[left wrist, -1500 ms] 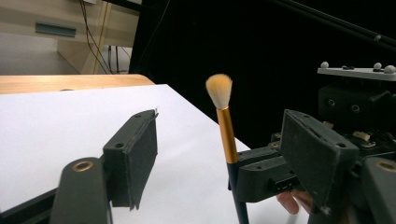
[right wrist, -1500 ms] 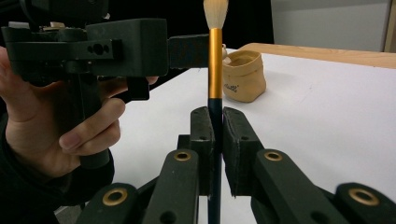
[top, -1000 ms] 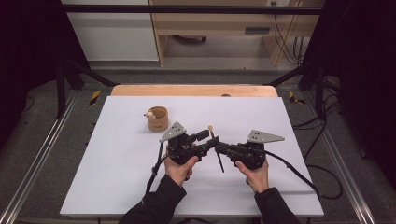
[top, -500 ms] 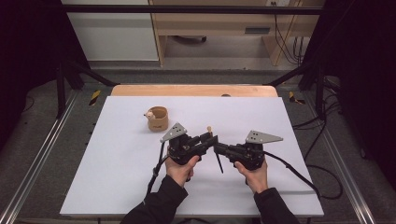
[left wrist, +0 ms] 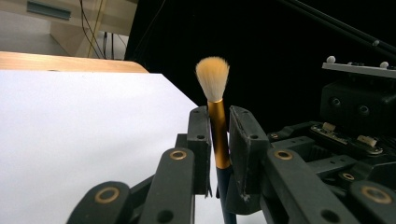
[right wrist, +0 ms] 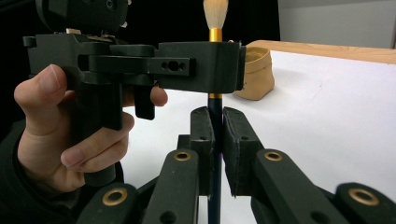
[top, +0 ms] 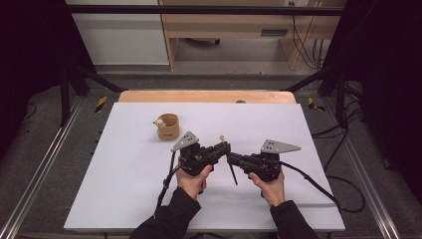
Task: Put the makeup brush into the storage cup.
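A make-up brush (top: 232,174) with cream bristles, a gold ferrule (left wrist: 217,140) and a dark handle (right wrist: 215,114) stands roughly upright between both grippers above the white table (top: 124,174). My left gripper (top: 226,148) has just been closing its jaws, and the pads (left wrist: 200,140) now press on the ferrule. Lower down, my right gripper (top: 230,158) is shut on the handle, its pads (right wrist: 203,140) tight against it. The two grippers face each other tip to tip, the left gripper (right wrist: 224,60) just above the right gripper's (right wrist: 217,135) jaws.
A small tan pouch (top: 168,127) with a pale little object (top: 159,121) at its rim stands on the table behind the left hand. A wooden strip (top: 206,96) runs along the far edge. Cables (top: 318,186) trail from the grippers toward the near side.
The left gripper's jaws have drawn together around the brush's ferrule. Both hands and the brush have stayed in place.
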A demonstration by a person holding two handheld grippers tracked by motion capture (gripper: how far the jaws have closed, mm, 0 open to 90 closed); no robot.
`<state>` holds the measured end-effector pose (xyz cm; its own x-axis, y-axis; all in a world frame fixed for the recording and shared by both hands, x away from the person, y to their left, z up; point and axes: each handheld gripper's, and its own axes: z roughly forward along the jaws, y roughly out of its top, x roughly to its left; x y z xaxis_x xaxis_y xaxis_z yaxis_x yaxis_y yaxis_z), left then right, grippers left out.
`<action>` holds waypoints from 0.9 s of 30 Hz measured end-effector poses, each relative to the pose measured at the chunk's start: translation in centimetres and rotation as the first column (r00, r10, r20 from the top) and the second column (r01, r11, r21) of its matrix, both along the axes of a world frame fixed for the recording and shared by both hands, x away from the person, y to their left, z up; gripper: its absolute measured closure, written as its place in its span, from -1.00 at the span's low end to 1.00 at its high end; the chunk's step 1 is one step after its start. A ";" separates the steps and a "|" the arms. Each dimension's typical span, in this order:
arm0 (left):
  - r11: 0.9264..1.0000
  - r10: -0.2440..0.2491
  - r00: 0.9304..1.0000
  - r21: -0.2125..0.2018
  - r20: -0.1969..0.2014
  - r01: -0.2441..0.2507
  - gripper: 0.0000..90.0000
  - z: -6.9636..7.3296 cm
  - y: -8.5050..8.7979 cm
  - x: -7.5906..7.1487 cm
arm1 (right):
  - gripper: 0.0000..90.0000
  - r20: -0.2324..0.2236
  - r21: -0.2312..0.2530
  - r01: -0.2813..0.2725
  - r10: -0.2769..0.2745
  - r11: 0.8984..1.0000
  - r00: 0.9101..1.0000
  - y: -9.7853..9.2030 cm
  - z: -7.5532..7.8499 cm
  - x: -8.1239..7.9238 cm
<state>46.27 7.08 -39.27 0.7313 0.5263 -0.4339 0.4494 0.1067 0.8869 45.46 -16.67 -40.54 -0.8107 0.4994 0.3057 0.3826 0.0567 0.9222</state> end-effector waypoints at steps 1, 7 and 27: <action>1.000 0.000 1.000 0.000 0.000 0.000 0.76 0.0 0.0 0.0 | 0.85 0.000 0.000 0.000 0.000 1.000 1.000 0.0 0.0 0.0; 1.000 0.001 1.000 0.001 0.001 -0.001 0.80 -0.1 0.0 -0.1 | 0.85 -0.004 -0.002 0.000 0.000 1.000 1.000 0.1 0.0 0.0; 1.000 0.004 0.999 0.015 0.033 -0.004 0.85 0.3 0.7 -0.2 | 0.66 0.009 -0.003 0.005 -0.005 1.000 1.000 -0.1 0.1 0.0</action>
<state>46.07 7.78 -38.95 0.7427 0.5358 -0.4016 0.4199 0.0946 0.9026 45.41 -16.76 -40.41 -0.8108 0.5045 0.2968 0.3745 0.0573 0.9255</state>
